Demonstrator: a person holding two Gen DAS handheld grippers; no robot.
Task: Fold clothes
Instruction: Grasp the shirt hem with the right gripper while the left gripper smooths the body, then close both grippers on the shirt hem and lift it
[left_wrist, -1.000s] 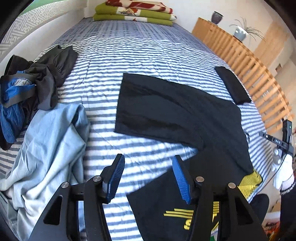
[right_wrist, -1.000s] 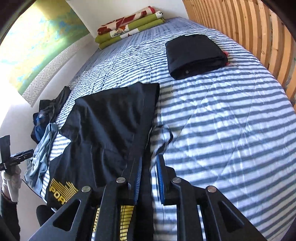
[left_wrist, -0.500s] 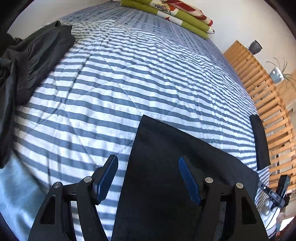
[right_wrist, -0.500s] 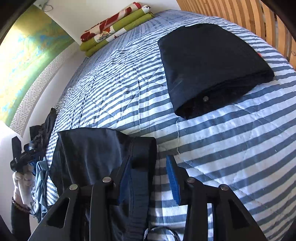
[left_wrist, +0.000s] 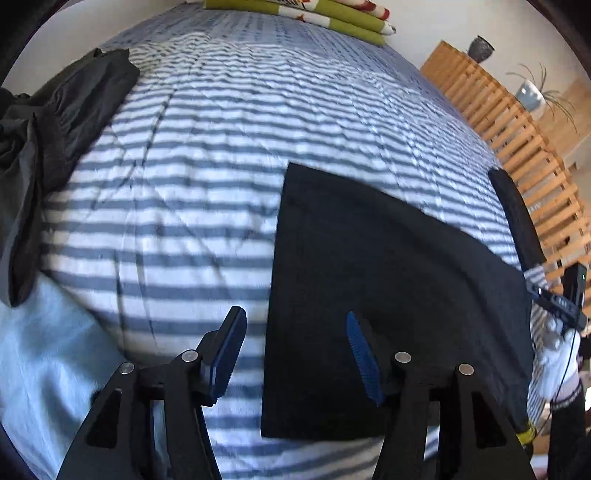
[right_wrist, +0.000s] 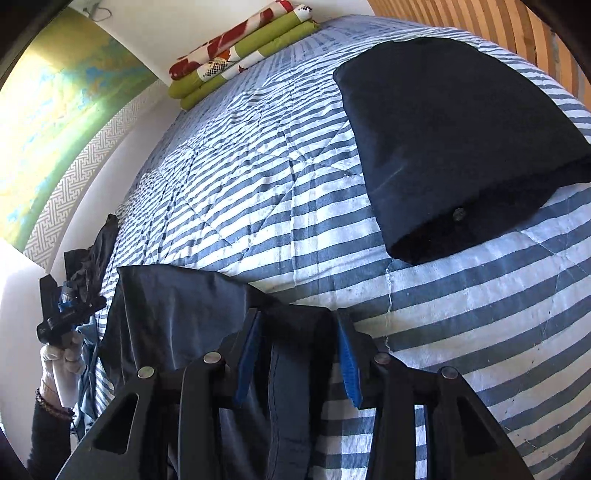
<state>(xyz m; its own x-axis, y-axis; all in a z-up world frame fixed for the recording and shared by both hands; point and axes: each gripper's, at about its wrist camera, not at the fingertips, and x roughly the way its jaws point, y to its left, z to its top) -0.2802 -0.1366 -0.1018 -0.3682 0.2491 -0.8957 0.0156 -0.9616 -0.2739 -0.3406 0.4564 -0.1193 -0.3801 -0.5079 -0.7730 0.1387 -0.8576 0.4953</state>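
My left tool (left_wrist: 295, 354) hangs released over the bed (left_wrist: 207, 155), its blue pads spread wide with nothing between them. One pad is above the striped cover, the other above the near left edge of the black shirt (left_wrist: 388, 295). That shirt lies flat on the cover, its left edge straight and its far corner square. To my left I see a pale blue garment (left_wrist: 48, 369) bunched at the bed's near side, and a heap of dark clothes (left_wrist: 55, 122) beyond it. At the head of the bed sits a stack of green and red folded bedding (left_wrist: 317, 14). A wooden slatted frame (left_wrist: 517, 147) runs along the right side.

My right tool (right_wrist: 299, 358) is also spread apart. A thick fold of the black shirt (right_wrist: 177, 314) lies between its pads, but I cannot tell whether either pad touches the cloth. Beyond it, well apart on the stripes, rests a neatly folded dark garment (right_wrist: 443, 129). At the left edge of this view, a white-gloved hand (right_wrist: 59, 362) holds the other tool.
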